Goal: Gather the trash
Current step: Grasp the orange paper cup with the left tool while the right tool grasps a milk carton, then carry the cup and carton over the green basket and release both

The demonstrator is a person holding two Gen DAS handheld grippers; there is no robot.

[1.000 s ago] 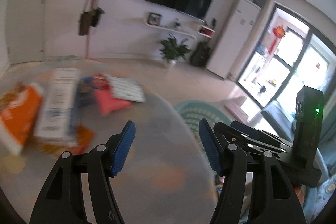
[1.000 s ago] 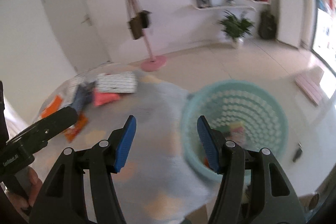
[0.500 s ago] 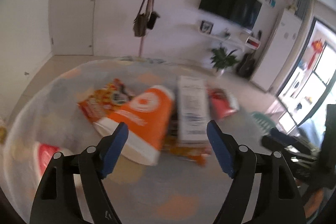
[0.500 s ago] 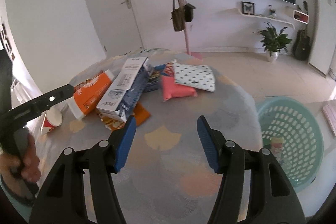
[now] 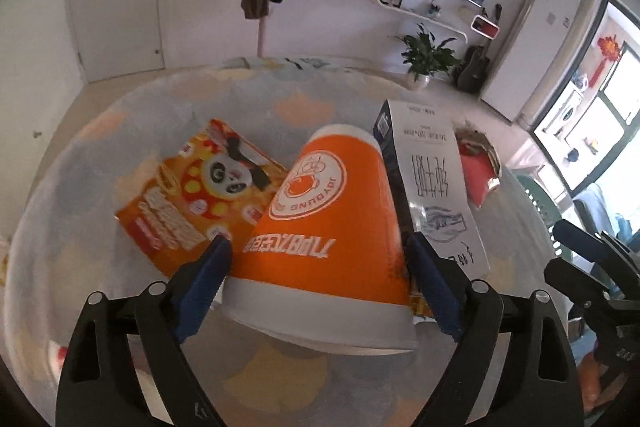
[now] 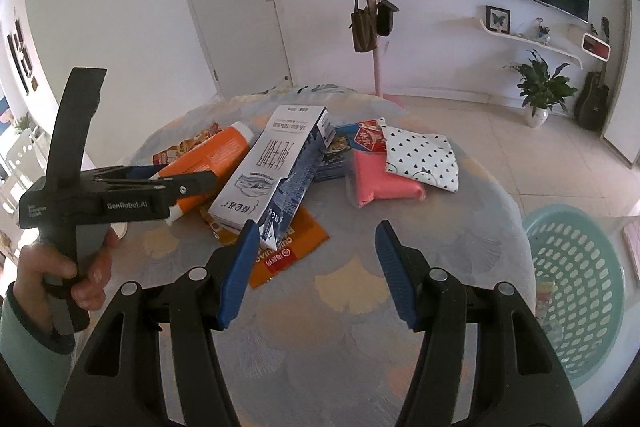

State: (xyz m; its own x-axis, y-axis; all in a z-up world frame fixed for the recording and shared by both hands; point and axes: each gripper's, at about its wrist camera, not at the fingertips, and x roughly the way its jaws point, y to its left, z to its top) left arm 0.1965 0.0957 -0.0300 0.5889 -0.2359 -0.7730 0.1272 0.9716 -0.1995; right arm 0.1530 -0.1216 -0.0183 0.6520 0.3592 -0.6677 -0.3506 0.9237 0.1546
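Note:
A big orange paper cup [image 5: 336,223] lies on its side on the round table. My left gripper [image 5: 316,259] is open, its blue pads either side of the cup's wide end; contact is unclear. The cup also shows in the right wrist view [image 6: 212,159], with the left gripper [image 6: 176,183] at it. A white and blue carton [image 6: 276,179] lies beside the cup. My right gripper [image 6: 314,259] is open and empty above the table's near part.
A panda snack bag [image 5: 200,195], an orange wrapper [image 6: 288,251], a pink packet [image 6: 384,183] and a dotted pouch [image 6: 420,159] lie on the table [image 6: 360,307]. A teal basket [image 6: 576,291] with some trash stands on the floor at right.
My left gripper swung from the basket side back to the trash pile and closed in around the orange cup. My right gripper swung left from over the basket to face the table.

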